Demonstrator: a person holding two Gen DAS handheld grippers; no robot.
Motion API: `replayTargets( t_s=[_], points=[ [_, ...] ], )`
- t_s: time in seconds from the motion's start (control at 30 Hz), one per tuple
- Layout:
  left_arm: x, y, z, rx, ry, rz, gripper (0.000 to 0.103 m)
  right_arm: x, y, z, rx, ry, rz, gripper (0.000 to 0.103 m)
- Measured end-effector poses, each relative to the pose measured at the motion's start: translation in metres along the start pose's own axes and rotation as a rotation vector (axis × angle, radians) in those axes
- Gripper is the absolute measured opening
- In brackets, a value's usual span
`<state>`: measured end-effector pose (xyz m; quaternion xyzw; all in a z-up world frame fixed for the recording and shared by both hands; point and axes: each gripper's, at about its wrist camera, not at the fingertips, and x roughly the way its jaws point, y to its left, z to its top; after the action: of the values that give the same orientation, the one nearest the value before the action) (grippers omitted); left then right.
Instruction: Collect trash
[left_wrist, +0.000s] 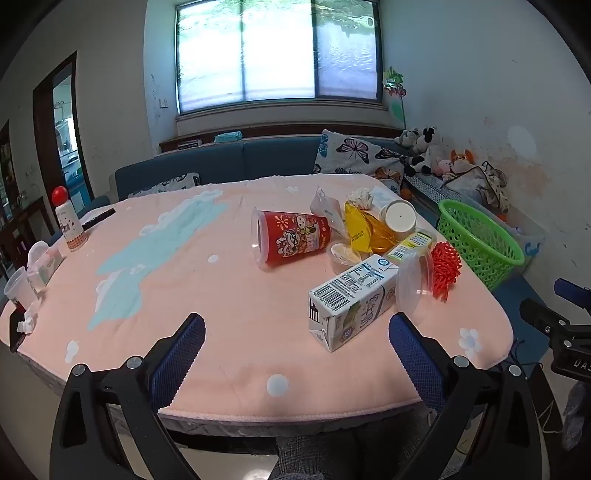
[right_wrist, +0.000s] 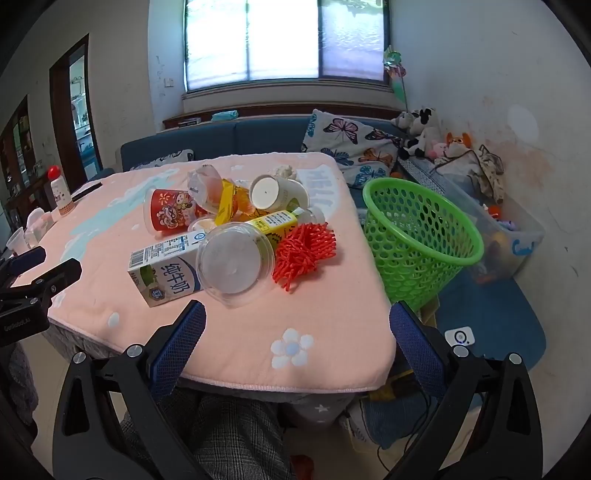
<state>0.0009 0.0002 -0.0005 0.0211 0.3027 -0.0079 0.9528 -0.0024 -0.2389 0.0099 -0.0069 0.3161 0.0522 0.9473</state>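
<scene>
Only right view: basket (right_wrist: 424, 236) whole | both hand-held grippers (left_wrist: 295, 347) (right_wrist: 297, 332) spread, empty

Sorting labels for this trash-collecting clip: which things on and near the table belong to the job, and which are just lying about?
Job: milk carton, clear lid, red cup, yellow wrapper, red mesh, green basket.

Lying about: red-capped bottle, butterfly cushion, plush toys.

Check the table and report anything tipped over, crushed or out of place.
The red printed cup lies on its side, mouth open toward the table's left. The milk carton is toppled, its near corner dented. A clear plastic lid leans against the carton. All sit in a litter heap beside the green basket, which looks empty.
</scene>
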Motion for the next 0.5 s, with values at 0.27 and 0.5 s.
replayTargets(
  t_s=[0.27, 0.5],
  points=[
    [-0.001, -0.002, 0.001, -0.008, -0.006, -0.006, 0.097, 0.000, 0.001, 0.000, -0.009, -0.007, 0.005, 0.099],
    [0.001, -0.009, -0.002, 0.001, -0.008, -0.005, 0.097, -0.001, 0.003, -0.002, -0.012, -0.004, -0.001, 0.099]
  ],
)
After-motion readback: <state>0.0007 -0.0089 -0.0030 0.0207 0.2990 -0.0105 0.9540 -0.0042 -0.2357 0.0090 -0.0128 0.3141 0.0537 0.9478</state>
